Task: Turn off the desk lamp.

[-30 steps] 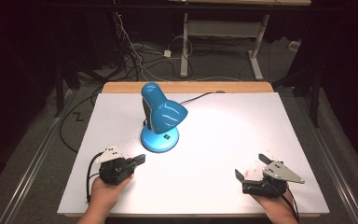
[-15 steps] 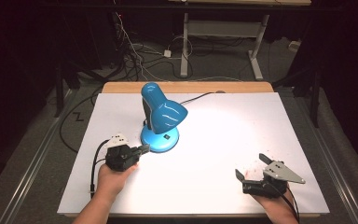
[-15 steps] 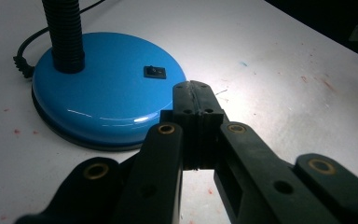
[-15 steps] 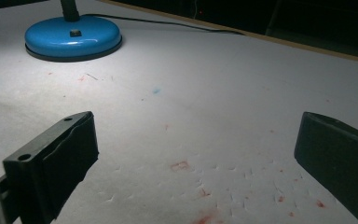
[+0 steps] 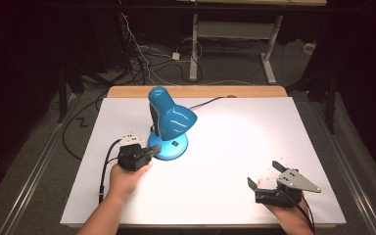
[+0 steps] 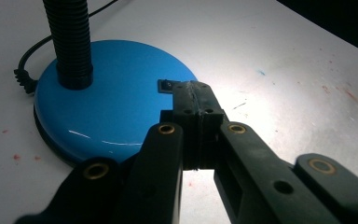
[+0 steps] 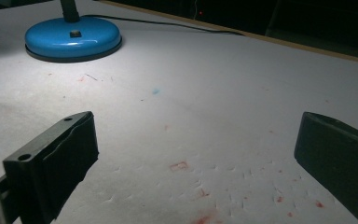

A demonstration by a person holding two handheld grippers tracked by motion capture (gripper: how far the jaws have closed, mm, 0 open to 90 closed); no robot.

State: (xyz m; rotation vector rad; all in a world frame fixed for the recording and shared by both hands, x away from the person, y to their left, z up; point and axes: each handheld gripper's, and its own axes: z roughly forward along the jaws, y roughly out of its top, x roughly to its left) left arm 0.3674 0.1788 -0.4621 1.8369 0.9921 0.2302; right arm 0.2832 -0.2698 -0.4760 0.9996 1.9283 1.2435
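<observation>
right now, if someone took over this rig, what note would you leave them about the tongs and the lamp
Left tongs: shut, holding nothing, tips over the blue lamp base right at its small black switch.
Right tongs: open, empty, low over the white table at its near right, far from the lamp.
Lamp: upright at centre left, lit, cord trailing to the far edge.
Done: left tongs brought to the switch.
Left: probably press the switch; I cannot tell whether contact is made.
</observation>
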